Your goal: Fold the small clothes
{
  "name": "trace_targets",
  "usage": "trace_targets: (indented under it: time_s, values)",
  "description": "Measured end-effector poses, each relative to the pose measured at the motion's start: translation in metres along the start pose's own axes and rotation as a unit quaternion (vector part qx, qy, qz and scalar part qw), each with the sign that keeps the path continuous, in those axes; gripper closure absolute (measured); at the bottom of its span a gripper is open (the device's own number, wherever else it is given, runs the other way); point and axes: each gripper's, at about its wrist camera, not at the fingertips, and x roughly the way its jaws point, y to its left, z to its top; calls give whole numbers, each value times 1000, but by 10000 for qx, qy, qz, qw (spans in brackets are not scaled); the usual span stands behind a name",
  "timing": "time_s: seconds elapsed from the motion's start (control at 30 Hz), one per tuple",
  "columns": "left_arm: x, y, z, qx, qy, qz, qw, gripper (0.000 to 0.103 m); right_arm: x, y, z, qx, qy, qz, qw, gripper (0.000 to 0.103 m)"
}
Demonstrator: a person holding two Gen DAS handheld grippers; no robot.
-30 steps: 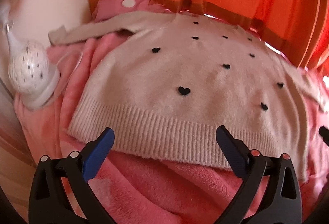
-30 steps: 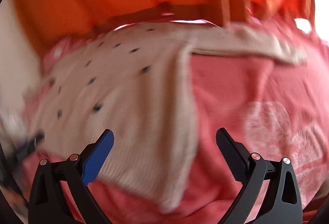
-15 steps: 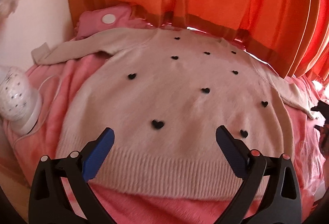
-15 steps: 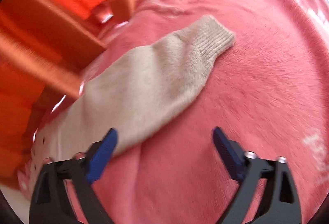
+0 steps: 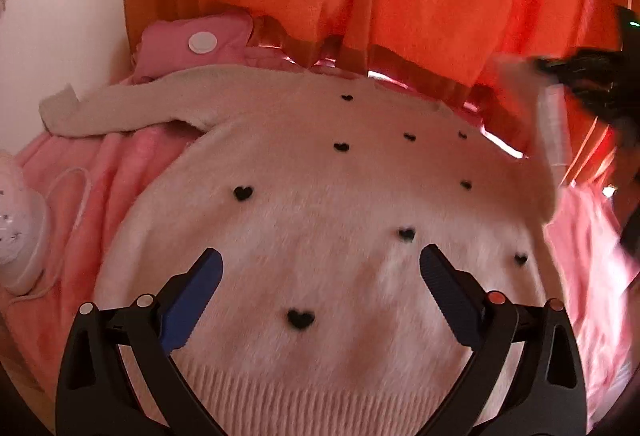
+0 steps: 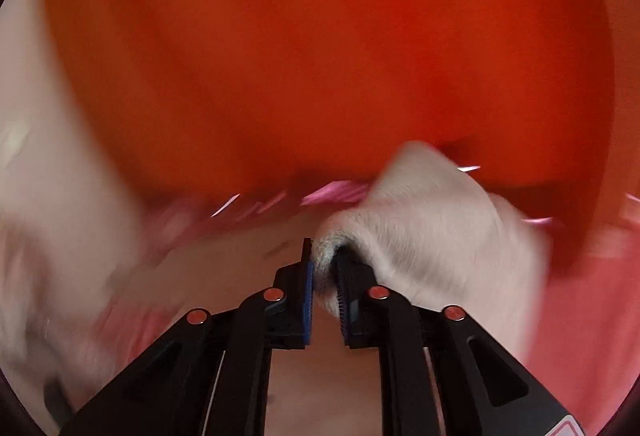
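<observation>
A pink fleece blanket (image 5: 592, 276) covers the bed. On it lie a cream sweater (image 5: 320, 216) with black hearts, spread flat, a white lamp (image 5: 20, 232) with its cord, and a pink pillow (image 5: 188, 44).

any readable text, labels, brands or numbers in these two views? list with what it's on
None readable.
The sweater carries only small black hearts, no lettering.
The white disc on the pink pouch is blank.
A red-edged sticker on the right gripper is cut off at the frame's edge.
</observation>
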Motion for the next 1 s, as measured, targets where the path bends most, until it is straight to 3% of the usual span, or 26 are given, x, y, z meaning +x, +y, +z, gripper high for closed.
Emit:
trace_targets:
  time_s: [0.07, 0.13, 0.2, 0.23, 0.3, 0.37, 0.5, 0.53, 0.63, 0.7, 0.73, 0.77, 0.83, 0.93, 1.0]
  values:
    - [10, 5, 10, -166, 99, -117, 9997, 6, 37, 25, -26, -344, 399, -86, 9986, 75]
    - [23, 15, 22, -392, 218, -229, 9987, 5, 56, 23, -54, -290, 769, -358, 9960, 71]
    - [37, 25, 32, -578, 354, -370, 9970, 5, 36, -4, -80, 256, 774, -355, 9960, 68]
    - [45, 30, 35, -672, 413, -385, 9961, 5, 23, -18, -87, 511, 693, -372, 9956, 56]
    - [58, 35, 40, -778, 449, -408, 9951, 5, -11, -55, -106, 1046, 498, -710, 9907, 46]
    - [68, 26, 43, -759, 441, -530, 9947, 5, -36, -87, -121, 1407, 410, -1037, 9837, 46]
    - [89, -26, 49, -55, 519, -698, 9962, 5, -71, -126, -150, 2039, 263, -1403, 9685, 46]
    - [100, -50, 50, 425, 505, -587, 9961, 5, -73, -126, -154, 2046, 277, -1490, 9670, 46]
    - [129, -81, 50, 1187, 515, -10, 9916, 7, -65, -122, -163, 1827, 440, -1764, 9662, 45]
    - [149, -85, 53, 1413, 596, 272, 9878, 31, -54, -123, -161, 1698, 561, -1842, 9665, 45]
    - [161, -80, 58, 1405, 742, 316, 9868, 50, -52, -121, -161, 1625, 588, -1862, 9672, 45]
    - [166, -70, 67, 1195, 815, 182, 9893, 60, -55, -120, -161, 1550, 604, -1884, 9679, 45]
    - [161, -37, 93, 426, 559, 64, 9975, 67, -46, -119, -153, 1414, 643, -1996, 9675, 45]
    - [143, 8, 117, -508, 51, 126, 9986, 64, -34, -125, -143, 1373, 621, -2089, 9663, 45]
    - [143, 25, 119, -762, 31, 222, 9968, 61, -21, -130, -138, 1384, 704, -2117, 9649, 45]
